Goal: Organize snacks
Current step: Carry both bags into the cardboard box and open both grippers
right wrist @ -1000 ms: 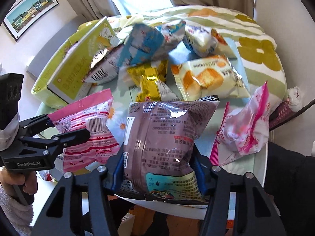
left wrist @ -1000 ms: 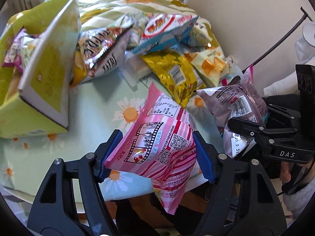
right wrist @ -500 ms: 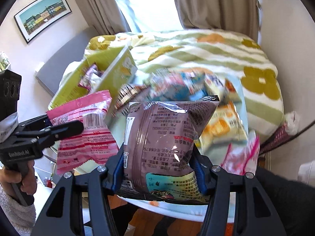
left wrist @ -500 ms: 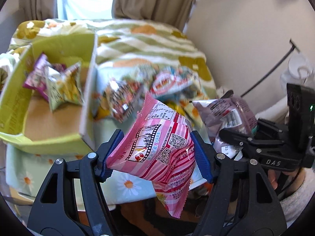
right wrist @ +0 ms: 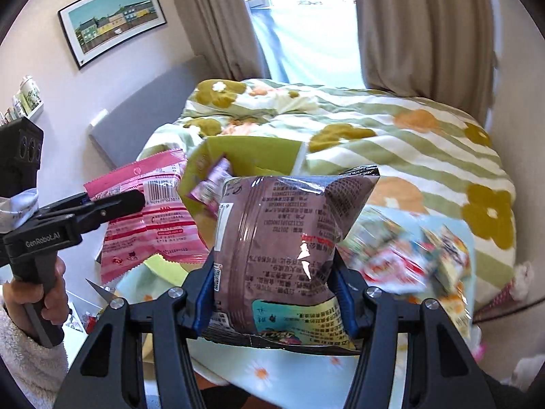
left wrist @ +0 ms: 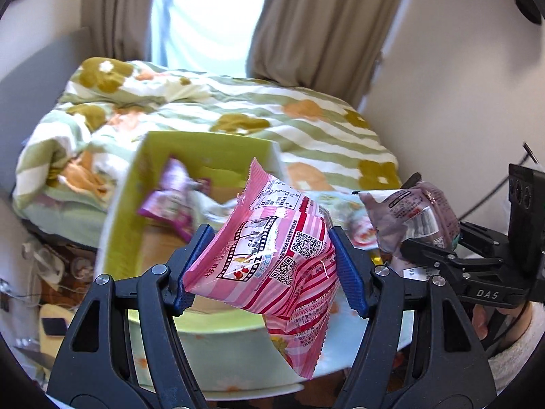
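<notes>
Two grips: both loaded, raised above table.
L gripper (left wrist: 269, 266): blue ribbed pads clamped pink striped packet (left wrist: 272, 248), crinkly foil w/ QR codes, tail hanging below jaws.
R gripper (right wrist: 274, 301): jaws narrow, pinched on brown glossy pouch (right wrist: 282, 238), puffy, upright.
L view only: green box (left wrist: 119, 218) interior, purple pack (left wrist: 170, 201) inside; R gripper seen side-on, far right.
R view only: framed picture (right wrist: 112, 18), blurred loose snacks (right wrist: 408, 255) right, barcode side of pink packet.
Backdrop: striped floral bedspread (right wrist: 391, 129), soft.

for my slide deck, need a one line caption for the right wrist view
Right gripper holding a brown snack bag above the table, the green box beyond it.
</notes>
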Demonstrator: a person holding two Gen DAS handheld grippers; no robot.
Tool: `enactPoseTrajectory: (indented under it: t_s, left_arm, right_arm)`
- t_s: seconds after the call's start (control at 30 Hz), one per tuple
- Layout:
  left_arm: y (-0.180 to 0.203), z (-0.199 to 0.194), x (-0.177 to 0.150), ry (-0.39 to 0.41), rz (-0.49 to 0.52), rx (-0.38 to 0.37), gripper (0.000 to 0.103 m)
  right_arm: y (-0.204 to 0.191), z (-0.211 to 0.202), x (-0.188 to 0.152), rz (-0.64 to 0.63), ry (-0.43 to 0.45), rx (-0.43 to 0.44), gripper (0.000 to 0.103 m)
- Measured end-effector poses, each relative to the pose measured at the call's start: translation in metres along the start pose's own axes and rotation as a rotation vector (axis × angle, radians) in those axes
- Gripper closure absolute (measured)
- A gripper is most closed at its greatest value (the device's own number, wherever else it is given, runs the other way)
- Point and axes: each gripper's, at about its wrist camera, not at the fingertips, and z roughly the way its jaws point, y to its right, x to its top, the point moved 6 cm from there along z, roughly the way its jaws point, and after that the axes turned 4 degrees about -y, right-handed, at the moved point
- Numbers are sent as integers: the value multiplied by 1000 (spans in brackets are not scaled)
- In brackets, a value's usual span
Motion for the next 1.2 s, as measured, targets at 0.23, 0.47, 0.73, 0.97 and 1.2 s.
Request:
enactPoseTrajectory:
  t_s: [0.23,0.47,0.73,0.97,1.2]
  left_arm:
    - [-74,27,13,-61,-22,33,37]
    - [-106,70,3,-154,20,32,37]
    - [-111,98,-8,-225,104,66,0]
    - [-122,77,-15,-206,149,122,0]
    - [-140,55,-12,-171,99,143,0]
  right_arm:
    - [-44,51,38,-15,-31,29,49]
    - [-63,88,49,-1,-80,4,49]
    - [-63,109,47,59,-113,-30,49]
    - [-71,119,44,72,-134,-17,48]
    - [-91,148,40,27,-196,4,48]
